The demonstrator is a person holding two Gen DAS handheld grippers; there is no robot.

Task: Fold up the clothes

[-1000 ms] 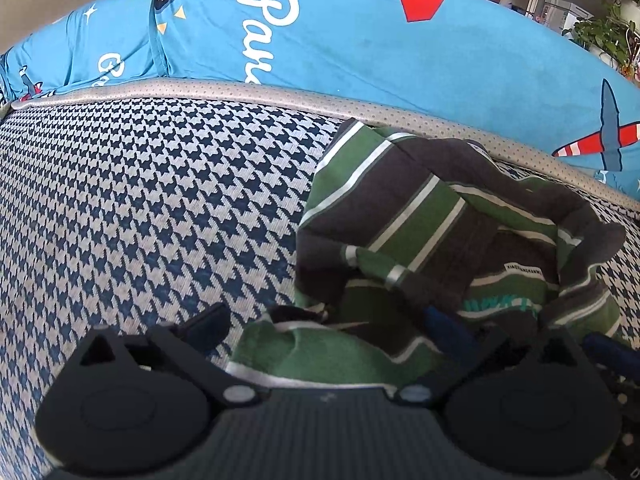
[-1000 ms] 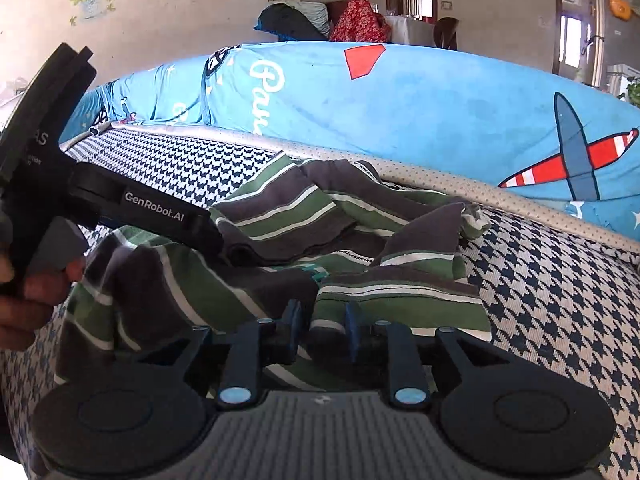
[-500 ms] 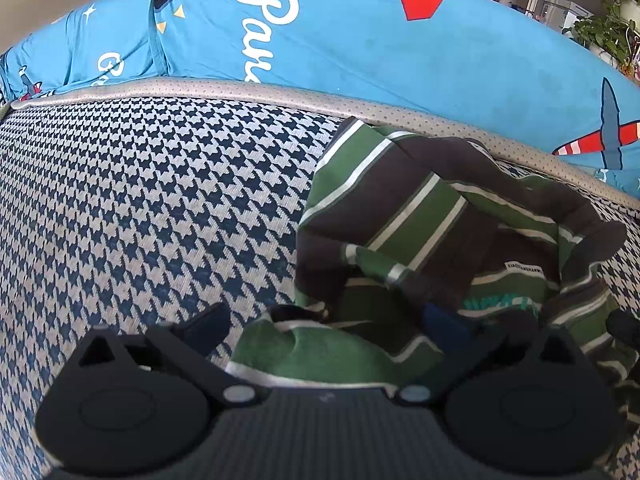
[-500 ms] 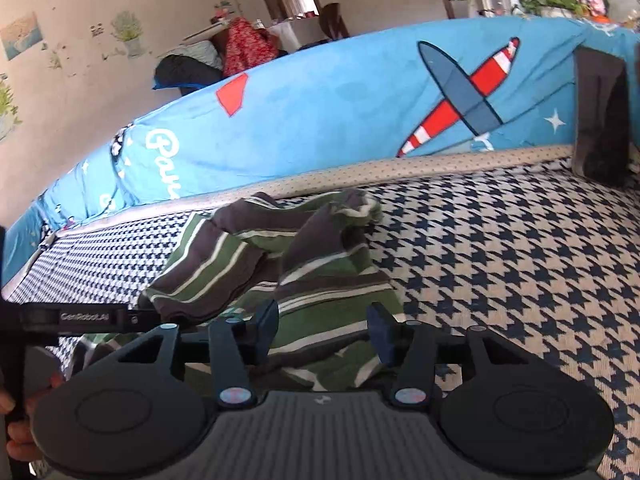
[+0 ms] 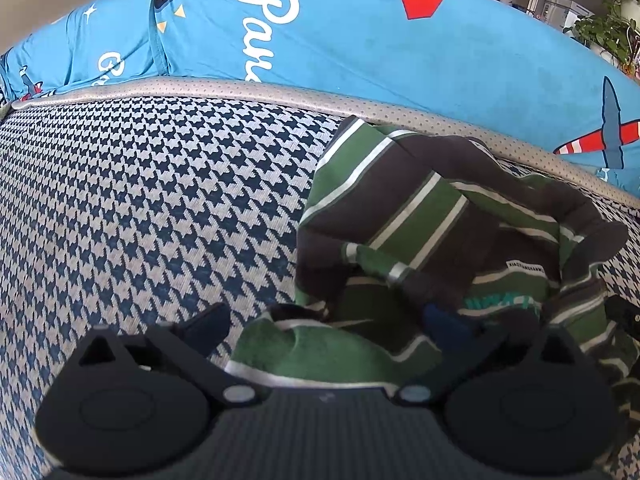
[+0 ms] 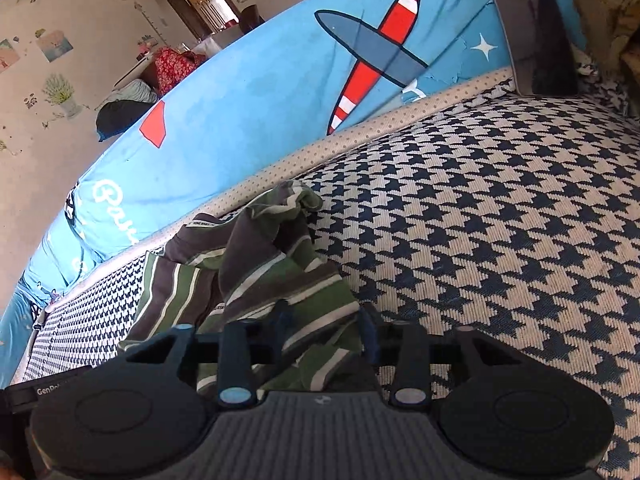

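Observation:
A crumpled green, brown and white striped garment (image 5: 432, 232) lies on the houndstooth bed cover (image 5: 160, 208), close to the bed's far edge. My left gripper (image 5: 326, 324) stands wide open over the garment's near hem, with green fabric lying loose between its fingers (image 5: 208, 320). In the right wrist view the same garment (image 6: 256, 268) reaches under my right gripper (image 6: 324, 326). Its jaws are closing, a striped fold lies between them, and the pads do not visibly pinch it. The left gripper's black body (image 6: 44, 390) shows at the lower left there.
A blue cushion with aeroplane prints (image 6: 360, 64) runs along the bed's far edge (image 6: 360, 136). A dark flat slab (image 6: 532, 36) leans at the back right. Houndstooth cover (image 6: 500, 240) stretches to the right of the garment. Room, doorway and plants (image 5: 608, 28) lie beyond.
The right gripper has rolled and swung right, so the left gripper has slid to that view's lower left edge. Its jaws widened, then narrowed. The left gripper has stayed still.

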